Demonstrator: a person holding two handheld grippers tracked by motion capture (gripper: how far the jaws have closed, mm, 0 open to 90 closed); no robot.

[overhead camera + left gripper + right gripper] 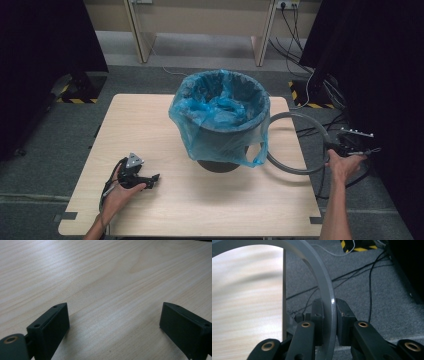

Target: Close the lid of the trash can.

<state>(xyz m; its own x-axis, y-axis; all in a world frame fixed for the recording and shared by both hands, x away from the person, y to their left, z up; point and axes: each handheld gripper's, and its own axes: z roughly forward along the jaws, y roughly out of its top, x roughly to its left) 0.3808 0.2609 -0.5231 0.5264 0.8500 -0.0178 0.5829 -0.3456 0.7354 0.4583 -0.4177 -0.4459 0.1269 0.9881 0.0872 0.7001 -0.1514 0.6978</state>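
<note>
Clamped in the right gripper point(329, 322), the grey ring point(325, 287) overhangs the table's point(200, 200) right edge; left gripper point(113, 325) rests unclenched, empty

A light wooden table point(165, 200) carries a dark bin point(222, 125) lined with a blue bag point(200, 135); the left gripper point(150, 181) rests near the bin's front-left.

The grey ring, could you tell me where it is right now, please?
In the high view the grey ring sits at the table's right edge, beside the bagged bin, clamped in the right tongs.
</note>
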